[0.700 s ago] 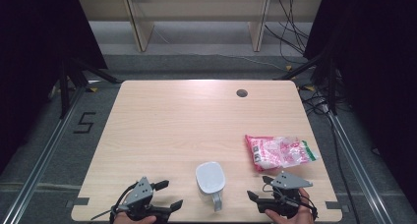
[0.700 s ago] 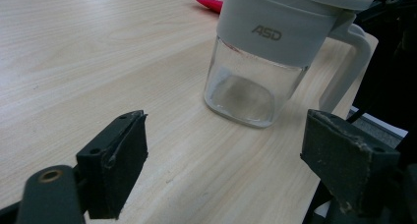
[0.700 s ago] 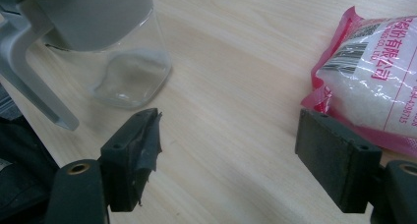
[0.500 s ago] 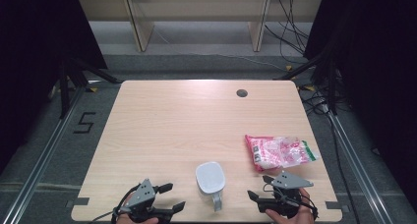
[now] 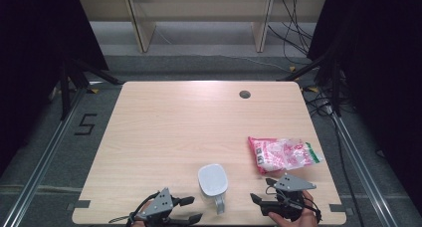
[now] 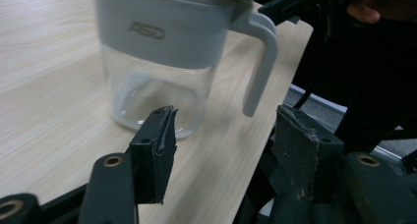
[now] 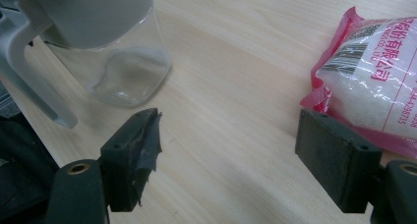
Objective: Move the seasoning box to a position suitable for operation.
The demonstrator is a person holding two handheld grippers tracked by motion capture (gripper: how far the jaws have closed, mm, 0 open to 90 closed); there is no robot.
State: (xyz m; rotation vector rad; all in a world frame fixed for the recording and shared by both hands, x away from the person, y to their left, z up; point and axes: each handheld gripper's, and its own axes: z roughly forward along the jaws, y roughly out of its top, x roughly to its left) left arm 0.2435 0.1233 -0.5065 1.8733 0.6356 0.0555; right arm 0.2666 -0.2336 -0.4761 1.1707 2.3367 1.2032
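The clear glass jug with a grey plastic lid and handle [image 5: 213,183] stands upright near the table's [image 5: 164,137] front edge, handle toward the person, reachable from either side. The left gripper [image 5: 186,209] and right gripper [image 5: 263,190] flank it, jaws spread and empty. The pink bag of white grains [image 5: 281,153] lies just beyond the right gripper.

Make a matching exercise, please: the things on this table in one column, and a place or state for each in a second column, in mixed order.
Things:
1. jug
2. pink bag
3. left gripper
4. round hole

Places or states:
A. in the table top, near the far edge
B. lying flat toward the right edge of the table
C. jaws open, nothing between them
D. standing upright near the front edge, handle toward the person

Pairs: 1-D, 2-B, 3-C, 4-A
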